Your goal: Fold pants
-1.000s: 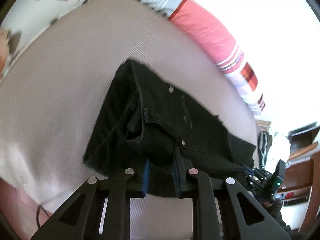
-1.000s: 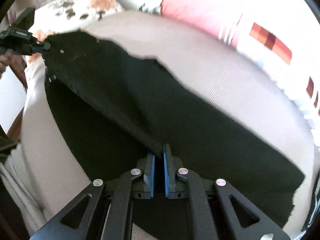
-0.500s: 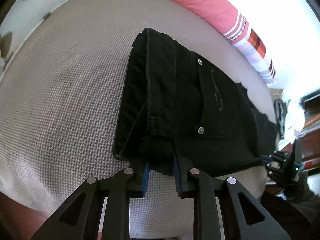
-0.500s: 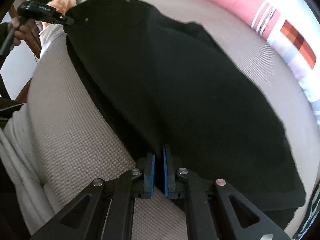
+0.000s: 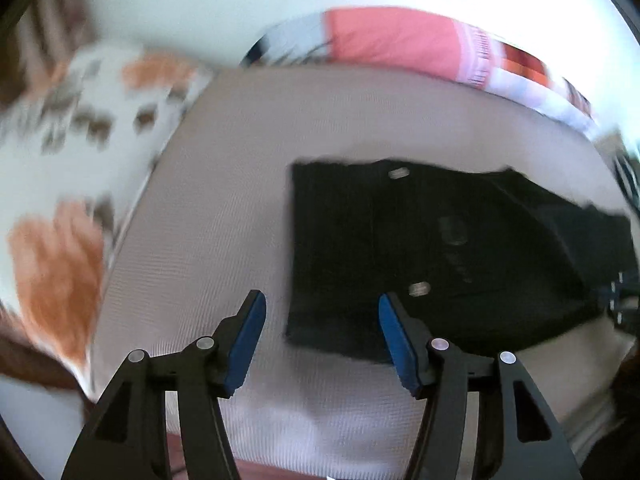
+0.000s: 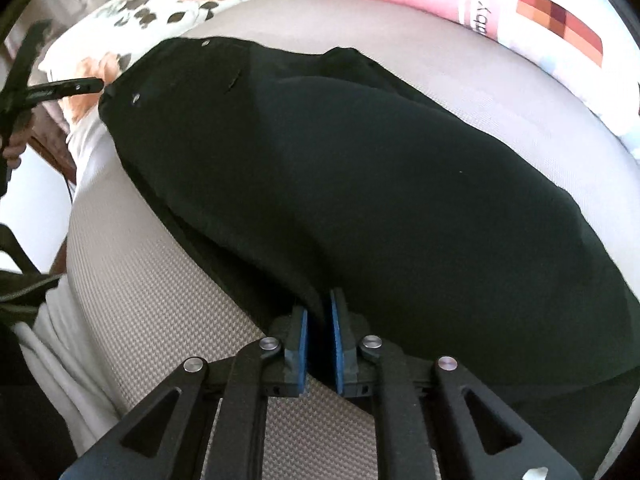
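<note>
Nearest us, our right tool [image 6: 319,342] pinches a fold of the black pants [image 6: 360,184], its blue pads nearly closed on cloth. Our left tool [image 5: 322,338] has just opened, holding nothing. The pants lie flat on the beige bed [image 5: 224,208]: soft, limp denim, best gripped at the waistband or hems.
</note>
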